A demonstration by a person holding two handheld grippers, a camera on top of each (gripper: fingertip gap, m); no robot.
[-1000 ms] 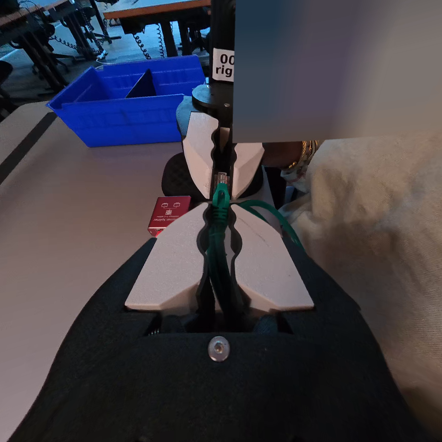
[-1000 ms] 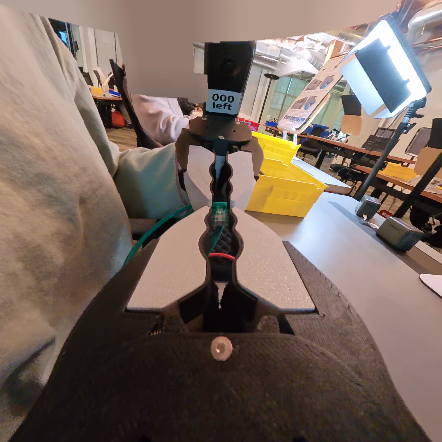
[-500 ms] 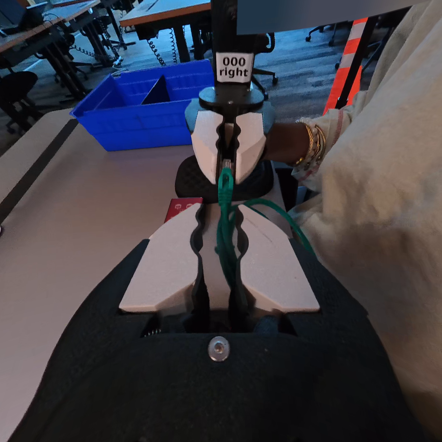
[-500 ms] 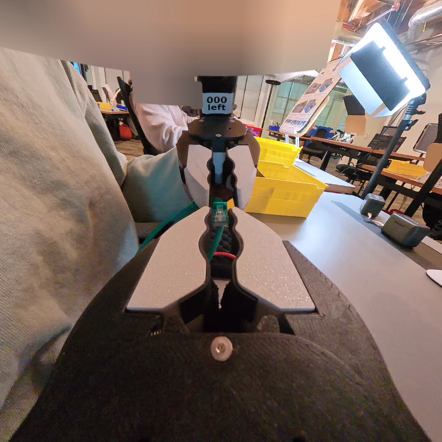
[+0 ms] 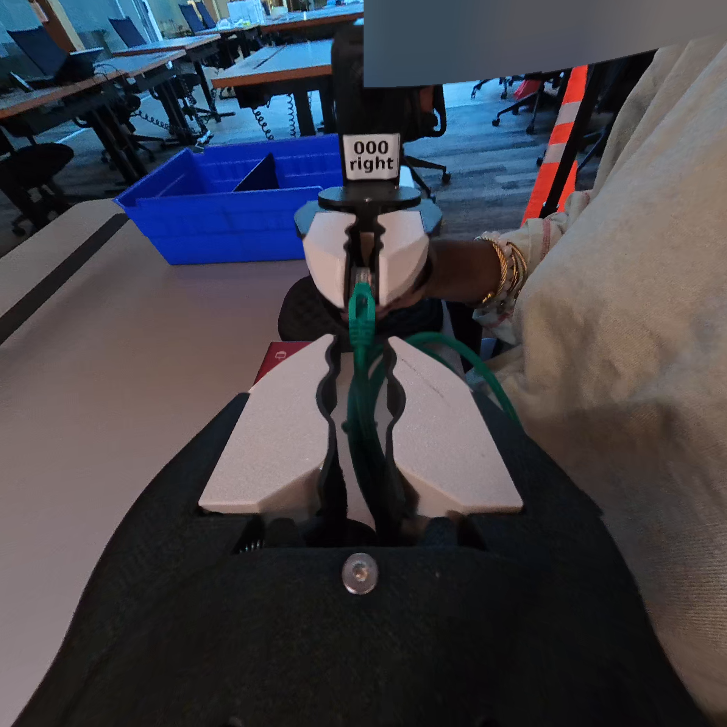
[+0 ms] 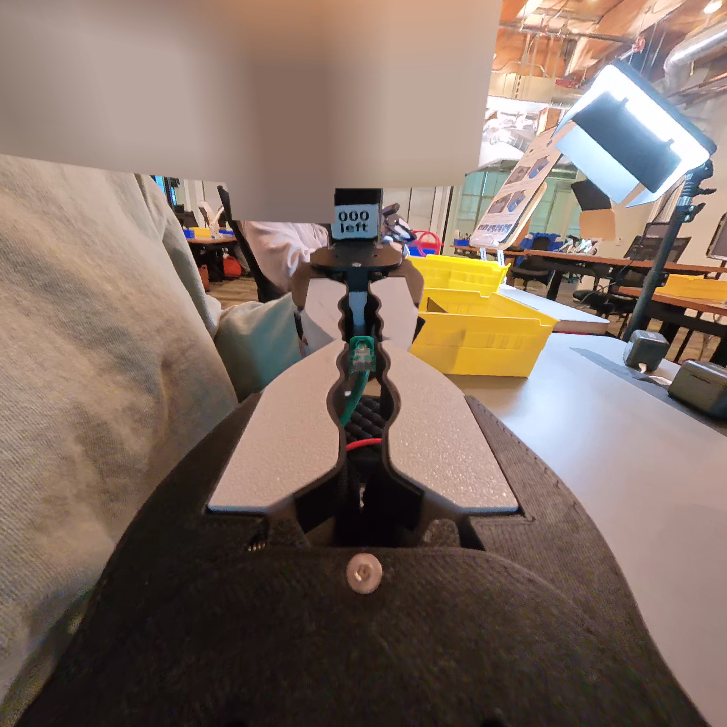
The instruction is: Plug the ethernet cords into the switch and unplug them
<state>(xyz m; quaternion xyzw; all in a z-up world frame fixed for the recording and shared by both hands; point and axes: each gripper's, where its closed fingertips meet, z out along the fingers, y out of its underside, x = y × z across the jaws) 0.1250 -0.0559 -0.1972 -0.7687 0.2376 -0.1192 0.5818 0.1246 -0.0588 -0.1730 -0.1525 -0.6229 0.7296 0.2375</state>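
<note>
A green ethernet cord (image 5: 364, 393) runs between the fingers of my left gripper (image 5: 360, 342), which is open with its jaws apart and not pinching the cord. My right gripper (image 5: 364, 291) faces it a little farther on and is shut on the cord's green plug (image 6: 361, 356), held above the table. The red switch (image 5: 279, 360) lies on the table, mostly hidden behind my left finger. In the right wrist view, the left gripper (image 6: 358, 326) stands just beyond the plug. The cord loops off toward the person's side.
A blue bin (image 5: 228, 220) stands at the far table edge in the left wrist view. Yellow bins (image 6: 480, 338), two small grey boxes (image 6: 700, 393) and a light panel on a stand (image 6: 629, 137) show in the right wrist view. A person's cream sleeve (image 5: 609, 354) is close by. My two grippers' fingertips are within a few centimetres of each other.
My left gripper has opened and let go of the cord. The two grippers have drawn apart. My right gripper has kept hold of the plug.
</note>
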